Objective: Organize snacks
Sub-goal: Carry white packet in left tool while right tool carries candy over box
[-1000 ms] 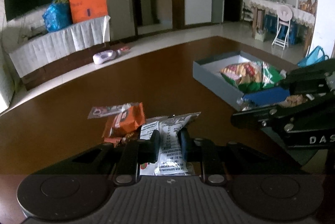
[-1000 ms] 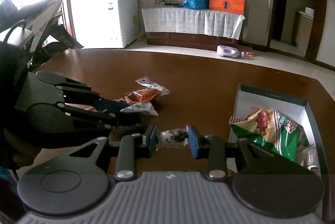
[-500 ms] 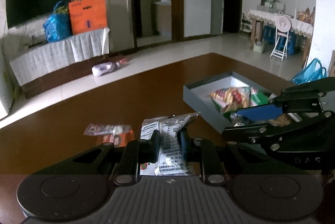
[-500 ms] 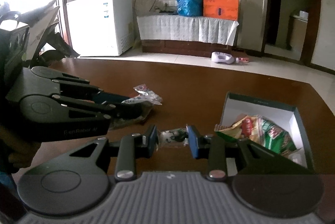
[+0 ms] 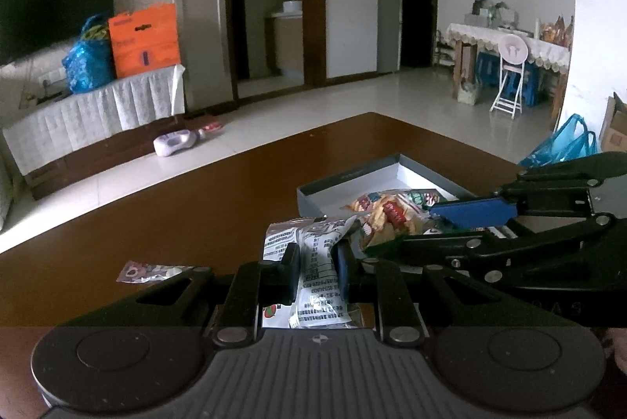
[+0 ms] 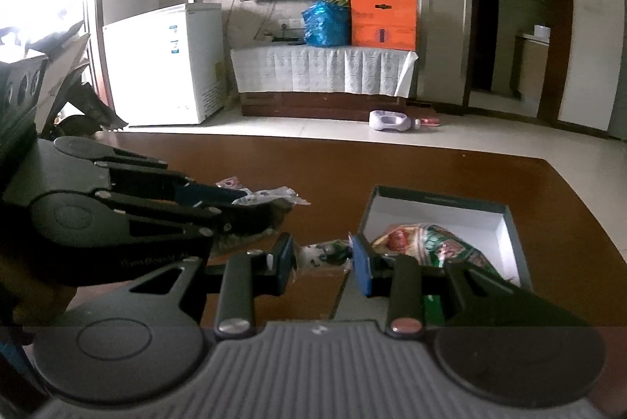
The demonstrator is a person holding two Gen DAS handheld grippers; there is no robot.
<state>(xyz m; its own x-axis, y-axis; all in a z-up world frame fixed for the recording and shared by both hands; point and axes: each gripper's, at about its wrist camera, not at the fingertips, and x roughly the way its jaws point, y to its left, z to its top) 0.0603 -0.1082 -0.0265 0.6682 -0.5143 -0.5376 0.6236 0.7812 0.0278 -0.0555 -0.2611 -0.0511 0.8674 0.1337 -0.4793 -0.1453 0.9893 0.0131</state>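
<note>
My left gripper (image 5: 315, 268) is shut on a white printed snack packet (image 5: 313, 246) and holds it above the brown table, just left of the grey box (image 5: 345, 180). The box holds a green and yellow chip bag (image 5: 388, 211). My right gripper (image 6: 321, 262) is shut on a small clear snack packet (image 6: 323, 252) at the near left edge of the same box (image 6: 435, 199), with the chip bag (image 6: 427, 242) inside. The left gripper also shows in the right wrist view (image 6: 250, 203), and the right gripper in the left wrist view (image 5: 450, 215).
A small pink and clear wrapper (image 5: 151, 270) lies on the table (image 5: 196, 215) at the left; it also shows in the right wrist view (image 6: 231, 182). A white freezer (image 6: 164, 66) and a TV stand (image 6: 321, 74) are beyond the table's far edge.
Both grippers have risen and moved right toward the box with their packets. The orange snack packet has dropped out of the left wrist view. The box now sits closer to centre.
</note>
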